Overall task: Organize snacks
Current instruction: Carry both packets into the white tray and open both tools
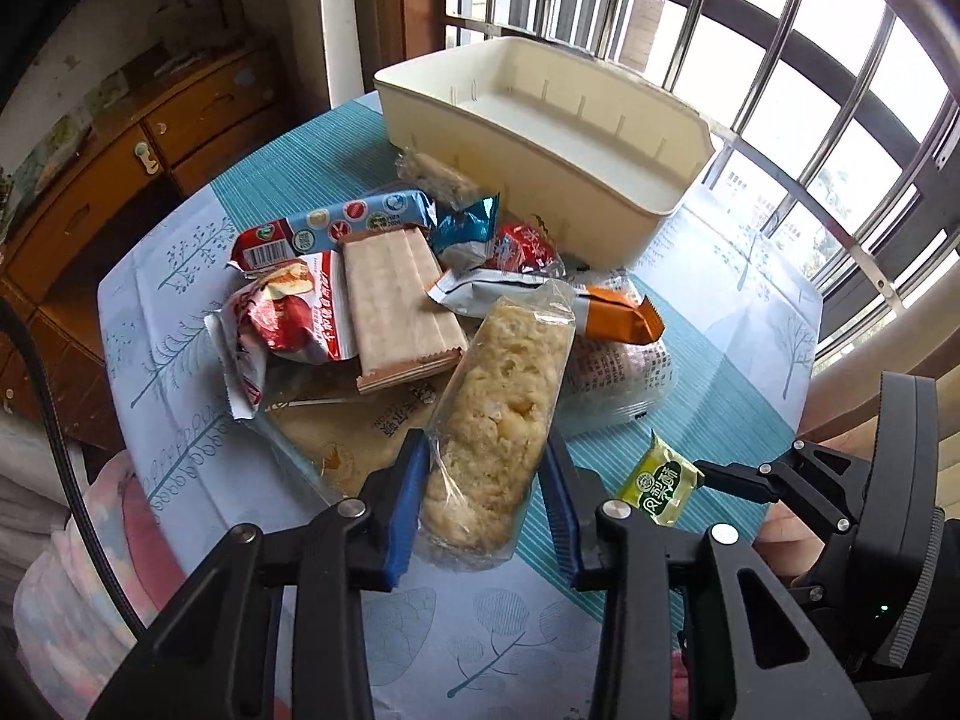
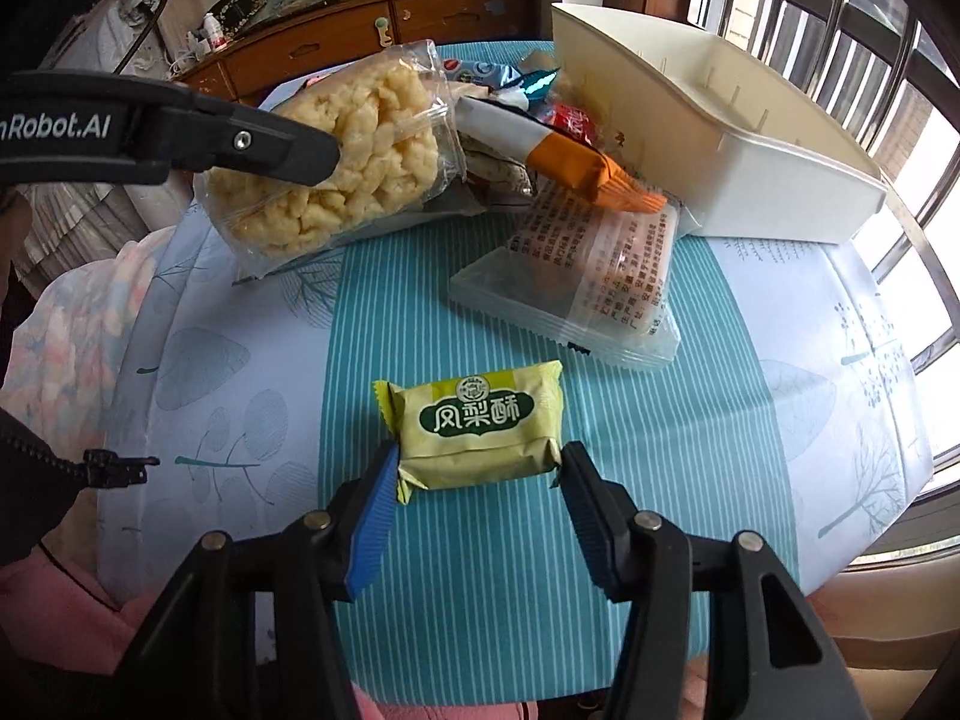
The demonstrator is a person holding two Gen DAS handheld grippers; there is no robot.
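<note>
Right wrist: pineapple cake [image 2: 480,429] lies between the tongs [image 2: 480,483].

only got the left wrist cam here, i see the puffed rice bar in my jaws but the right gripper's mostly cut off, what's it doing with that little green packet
Observer: The right gripper has its blue pads on both ends of the green pineapple cake packet, which is on the striped tablecloth.
Operator: is my rice bar off the pile
Observer: Yes. From the right wrist view, the puffed rice bar hangs above the cloth in the left gripper, clear of the other snacks.
Operator: anything in the bin yet
Observer: The right wrist view shows only part of the cream bin, and nothing is visible in that part.
</note>
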